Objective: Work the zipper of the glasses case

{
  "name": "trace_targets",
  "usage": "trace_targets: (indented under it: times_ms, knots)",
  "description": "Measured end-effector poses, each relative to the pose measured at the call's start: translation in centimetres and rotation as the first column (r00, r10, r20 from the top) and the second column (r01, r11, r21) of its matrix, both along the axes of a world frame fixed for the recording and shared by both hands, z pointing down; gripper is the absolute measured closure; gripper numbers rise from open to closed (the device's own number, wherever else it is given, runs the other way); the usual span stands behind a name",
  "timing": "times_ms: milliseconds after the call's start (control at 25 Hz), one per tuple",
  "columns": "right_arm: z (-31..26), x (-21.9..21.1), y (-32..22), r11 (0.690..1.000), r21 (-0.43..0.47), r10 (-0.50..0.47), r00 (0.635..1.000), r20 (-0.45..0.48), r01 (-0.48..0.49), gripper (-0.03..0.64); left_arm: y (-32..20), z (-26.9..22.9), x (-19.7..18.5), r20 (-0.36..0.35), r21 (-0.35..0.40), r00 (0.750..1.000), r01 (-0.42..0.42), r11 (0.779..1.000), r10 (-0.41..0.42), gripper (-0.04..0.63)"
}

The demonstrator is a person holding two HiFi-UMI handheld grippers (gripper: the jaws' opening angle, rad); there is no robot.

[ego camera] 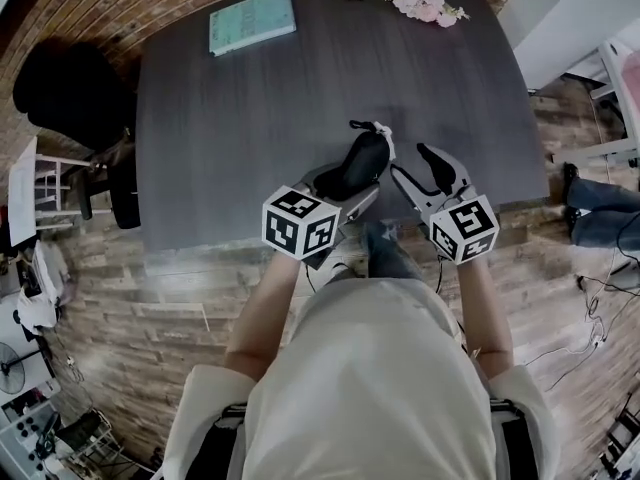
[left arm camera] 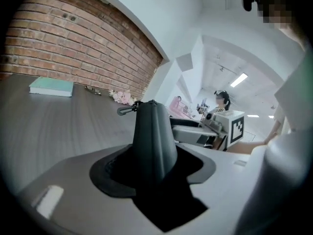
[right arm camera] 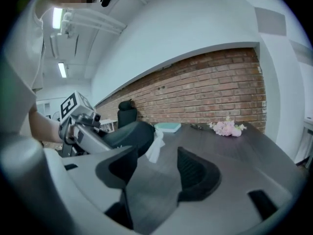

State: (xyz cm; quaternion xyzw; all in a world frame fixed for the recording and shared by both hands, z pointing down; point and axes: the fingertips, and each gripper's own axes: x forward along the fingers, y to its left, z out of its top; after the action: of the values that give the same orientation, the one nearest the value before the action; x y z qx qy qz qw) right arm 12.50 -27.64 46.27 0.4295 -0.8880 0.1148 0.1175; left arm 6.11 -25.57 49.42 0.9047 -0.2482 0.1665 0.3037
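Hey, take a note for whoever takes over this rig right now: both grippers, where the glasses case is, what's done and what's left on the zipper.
Left gripper: shut on the glasses case, at the near edge of the table.
Right gripper: open and empty, just to the right of the case, not touching it.
Case: clip at its far end; a white cloth hangs at that end.
Done: case is gripped and steadied.
Left: the zipper's state can't be told from these views. Probably next: find the pull with the right gripper and run it along.
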Motion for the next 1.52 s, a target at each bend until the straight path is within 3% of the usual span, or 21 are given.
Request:
trace_targets:
  times_ms: [280,480,760,920,1280,1520]
  knots:
    - [-0.7,-4.8,5.3,0.993,0.039,-0.108,0.992,-0.069,0.111,0.391,6.0,-3.8,-4.6,-0.069,0.042,0.997,0.044,0.998,-0.041,0.33]
    - [-2.5,-8.6,9.0,0.966,0.102,-0.227,0.967,-0.116,0.239,0.396,10.1,-5.3,-6.8,-0.064,0.085,0.997,0.041,0.996,-0.036,0.33]
    - [-3.8,-11.3,12.8,0.932,0.177,-0.274,0.933,-0.232,0.318,0.503,14.8,-5.8,-8.4,-0.08,0.11,0.996,0.055,0.992,-0.046,0.33]
    - [-4.4,-11.5,14.0,0.929,0.2,-0.254,0.93,-0.267,0.311,0.607,16.6,-5.9,-8.7,-0.092,0.11,0.994,0.066,0.992,-0.056,0.33]
    - [-6.4,-8.5,13.8,0.948,0.254,-0.105,0.945,-0.309,0.189,0.612,17.9,-6.5,-9.0,-0.093,0.15,0.992,0.1,0.984,-0.087,0.334]
    - [-8.3,-7.0,13.2,0.938,0.298,-0.053,0.92,-0.387,0.179,0.612,18.4,-7.1,-8.5,-0.131,0.184,0.987,0.116,0.976,-0.092,0.339]
